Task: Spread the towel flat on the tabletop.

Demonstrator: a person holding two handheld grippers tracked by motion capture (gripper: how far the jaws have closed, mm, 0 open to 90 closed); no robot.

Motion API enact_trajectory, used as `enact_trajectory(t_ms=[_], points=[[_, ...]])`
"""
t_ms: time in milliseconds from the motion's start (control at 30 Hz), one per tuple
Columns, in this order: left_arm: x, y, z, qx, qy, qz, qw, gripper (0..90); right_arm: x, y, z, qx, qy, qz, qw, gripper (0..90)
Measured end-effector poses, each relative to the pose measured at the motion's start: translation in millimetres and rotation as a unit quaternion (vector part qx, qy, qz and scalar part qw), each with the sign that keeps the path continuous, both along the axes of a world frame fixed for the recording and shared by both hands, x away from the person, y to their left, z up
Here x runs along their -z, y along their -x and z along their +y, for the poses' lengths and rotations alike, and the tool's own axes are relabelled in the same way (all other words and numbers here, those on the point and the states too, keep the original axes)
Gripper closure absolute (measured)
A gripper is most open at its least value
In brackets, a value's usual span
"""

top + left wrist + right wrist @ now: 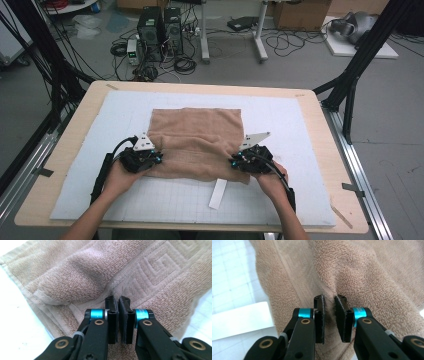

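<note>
I see a tan towel [197, 142] lying in the middle of the high view, spread on the white gridded mat [310, 165] that covers the wooden counter [325, 131]. Its far edge runs fairly straight across the centre of the frame, while its near edge, toward the bottom, is rumpled and uneven.

My left gripper [141, 156] sits at the towel's lower left corner, and my right gripper [250, 159] at its lower right corner, both just above my hands [116, 179] coming up from the bottom edge.

In the left gripper view, the fingers [112, 322] are drawn almost together at the centre of the frame, with a ridge of towel [82, 277] pinched up between their tips; a woven key pattern runs through the cloth at the upper right.

In the right gripper view, the fingers [319, 320] stand at a narrow gap, slightly wider than on the left, and a fold of towel [367, 277] rises into that gap at the tips. I cannot tell whether they truly grip it.

A white strip of tape [218, 193] lies on the mat just below the towel's near edge, beside the right gripper; it also shows at the left of the right gripper view [239, 320].
</note>
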State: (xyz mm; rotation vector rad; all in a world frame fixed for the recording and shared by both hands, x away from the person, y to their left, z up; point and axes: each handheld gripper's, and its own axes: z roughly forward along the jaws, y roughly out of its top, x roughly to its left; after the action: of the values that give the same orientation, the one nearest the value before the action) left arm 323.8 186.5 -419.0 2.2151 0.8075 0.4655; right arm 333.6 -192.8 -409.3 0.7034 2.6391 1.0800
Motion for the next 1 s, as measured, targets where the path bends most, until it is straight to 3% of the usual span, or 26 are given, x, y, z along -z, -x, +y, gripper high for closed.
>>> enact_trajectory(t_ms=[200, 300, 467, 567, 733, 833, 900, 967, 1000], points=[[-16.7, 15.8, 5.4, 0.006, 0.013, -0.018, 0.9997, 85.7, -13.7, 8.8, -1.8, -0.012, -0.006, -0.012, 0.9998, 78.6], [-31.1, 24.5, 9.5, 0.007, 0.035, -0.024, 0.9991, 85.7, -23.2, 14.7, -0.8, -0.019, -0.007, -0.026, 0.9995, 78.5], [-56.9, 40.8, 16.5, 0.021, 0.033, -0.047, 0.9981, 85.6, -44.8, 29.0, -2.1, -0.035, -0.017, -0.043, 0.9983, 78.1], [-62.8, 48.9, 19.7, 0.026, 0.031, -0.049, 0.998, 85.6, -54.2, 37.6, -1.4, -0.047, -0.016, -0.055, 0.9972, 78.0], [-59.3, 68.3, 23.2, 0.039, 0.034, -0.04, 0.9979, 86.0, -53.9, 46.8, 1.5, -0.063, -0.011, -0.041, 0.9971, 78.1], [-62.8, 91.9, 28.3, 0.05, 0.037, -0.04, 0.9973, 86.0, -55.2, 61.2, 0.8, -0.079, -0.019, -0.029, 0.9963, 78.4], [-70.0, 108.2, 32.4, 0.07, 0.051, -0.044, 0.9953, 84.8, -60.6, 74.4, 0.4, -0.098, -0.021, -0.014, 0.9949, 77.2], [-77.0, 116.7, 34.6, 0.067, 0.06, -0.053, 0.9945, 71.3, -67.1, 82.7, -0.6, -0.101, -0.033, -0.015, 0.9942, 69.7], [-79.4, 117.3, 34.9, 0.068, 0.062, -0.055, 0.9942, 68.6, -71.1, 84.6, -1.7, -0.101, -0.043, -0.014, 0.9938, 67.4]])
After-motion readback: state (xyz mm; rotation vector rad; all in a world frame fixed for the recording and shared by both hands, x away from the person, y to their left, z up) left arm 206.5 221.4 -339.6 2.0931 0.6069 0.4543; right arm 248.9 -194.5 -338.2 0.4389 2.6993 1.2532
